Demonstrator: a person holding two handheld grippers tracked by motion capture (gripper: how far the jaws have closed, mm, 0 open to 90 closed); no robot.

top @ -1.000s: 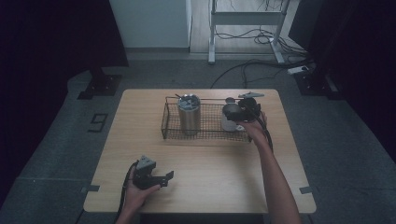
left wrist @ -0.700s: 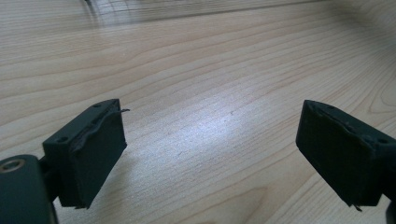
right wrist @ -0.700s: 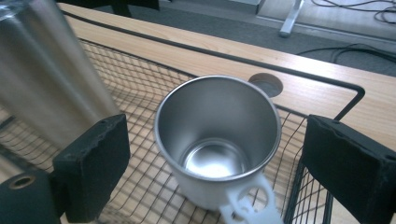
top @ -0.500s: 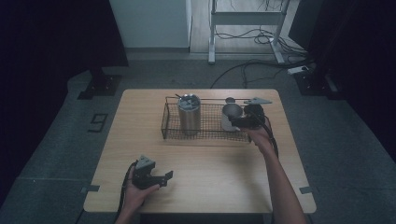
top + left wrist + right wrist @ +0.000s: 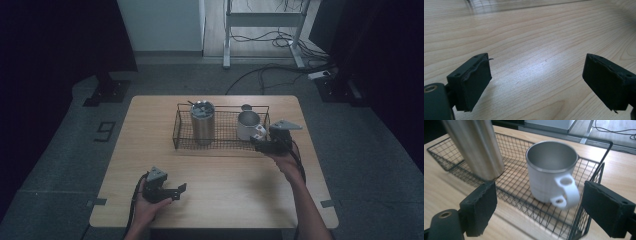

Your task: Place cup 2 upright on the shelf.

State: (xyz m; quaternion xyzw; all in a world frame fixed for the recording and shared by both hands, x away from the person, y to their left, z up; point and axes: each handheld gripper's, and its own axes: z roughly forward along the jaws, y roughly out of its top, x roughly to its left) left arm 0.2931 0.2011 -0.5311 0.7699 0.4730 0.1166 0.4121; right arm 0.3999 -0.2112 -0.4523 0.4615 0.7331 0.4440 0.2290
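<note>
Right gripper (image 5: 263,145) backed off mug (image 5: 551,173) (jaws narrowing, perhaps); basket (image 5: 599,167) edge near.

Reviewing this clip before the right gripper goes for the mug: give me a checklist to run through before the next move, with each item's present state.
1. White mug upright in the wire basket: ok.
2. Mug handle faces the right gripper: ok.
3. Right jaws, which have just been closing, have nothing between them: ok.
4. Steel tumbler apart from the mug: ok.
5. Left gripper open over the bare table: ok.
6. Basket rim clear of the approach: cannot tell.
</note>
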